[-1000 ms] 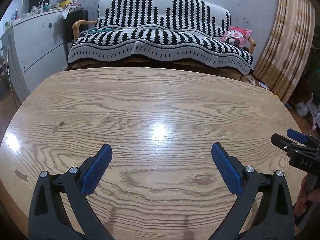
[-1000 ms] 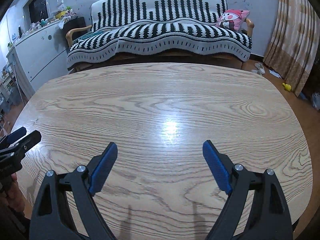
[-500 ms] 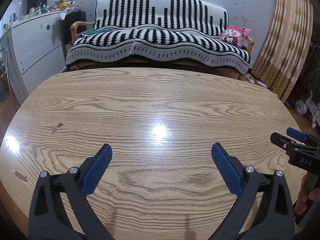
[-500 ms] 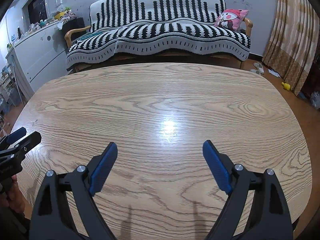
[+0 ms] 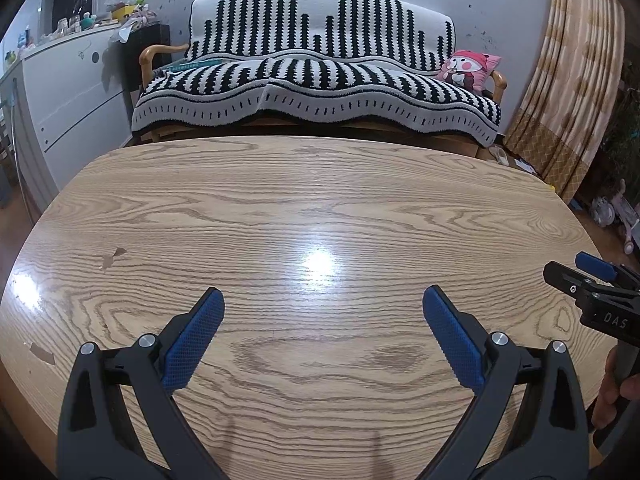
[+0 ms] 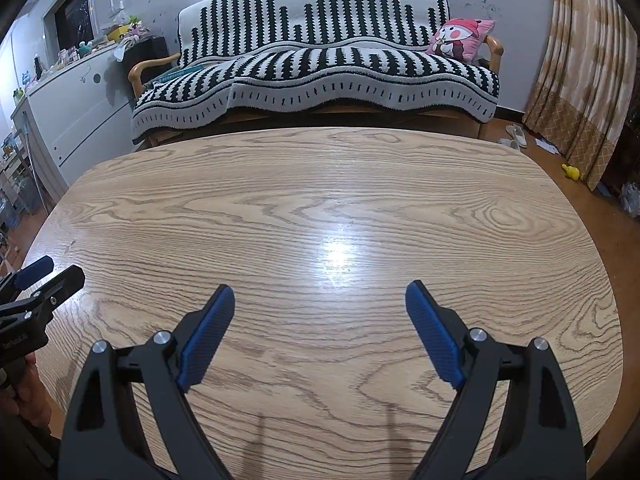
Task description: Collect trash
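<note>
No trash shows in either view. My left gripper hangs open over the near part of an oval wooden table, its blue pads wide apart with only bare wood between them. My right gripper is open too, above the same table, nothing between its pads. Each gripper also appears in the other's view: the right gripper at the far right edge, the left gripper at the far left edge, each held by a hand.
A sofa under a black-and-white striped blanket stands behind the table, with a pink cushion at its right end. A white cabinet stands at the left, a curtain at the right. Slippers and small items lie on the floor.
</note>
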A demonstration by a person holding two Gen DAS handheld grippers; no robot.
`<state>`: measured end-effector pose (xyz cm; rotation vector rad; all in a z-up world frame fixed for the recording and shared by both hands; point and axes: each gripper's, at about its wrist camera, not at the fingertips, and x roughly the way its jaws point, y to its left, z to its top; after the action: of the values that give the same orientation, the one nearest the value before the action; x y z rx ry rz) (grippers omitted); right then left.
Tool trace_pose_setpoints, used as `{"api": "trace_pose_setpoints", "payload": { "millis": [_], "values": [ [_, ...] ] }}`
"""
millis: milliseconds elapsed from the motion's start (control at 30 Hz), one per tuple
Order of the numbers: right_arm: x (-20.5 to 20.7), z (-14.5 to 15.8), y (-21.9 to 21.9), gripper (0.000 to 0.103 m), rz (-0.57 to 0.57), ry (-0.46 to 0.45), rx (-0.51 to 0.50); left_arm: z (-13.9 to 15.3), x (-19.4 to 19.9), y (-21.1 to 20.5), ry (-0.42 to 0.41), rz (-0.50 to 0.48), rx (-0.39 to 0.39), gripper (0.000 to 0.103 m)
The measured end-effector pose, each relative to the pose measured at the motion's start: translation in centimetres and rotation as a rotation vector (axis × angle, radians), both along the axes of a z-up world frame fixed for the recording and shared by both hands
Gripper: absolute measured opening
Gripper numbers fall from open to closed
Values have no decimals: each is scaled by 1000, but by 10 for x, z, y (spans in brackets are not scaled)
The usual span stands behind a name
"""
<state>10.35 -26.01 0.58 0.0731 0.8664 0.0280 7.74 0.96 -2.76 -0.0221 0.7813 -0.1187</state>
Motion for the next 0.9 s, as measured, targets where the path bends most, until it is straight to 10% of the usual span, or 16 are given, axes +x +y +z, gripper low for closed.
{"api": "trace_pose_setpoints", "payload": {
  "millis": [900],
  "values": [
    [1,0,-4,84,0,5,4,-2,-4,0,5,26,35,96]
  ]
}}
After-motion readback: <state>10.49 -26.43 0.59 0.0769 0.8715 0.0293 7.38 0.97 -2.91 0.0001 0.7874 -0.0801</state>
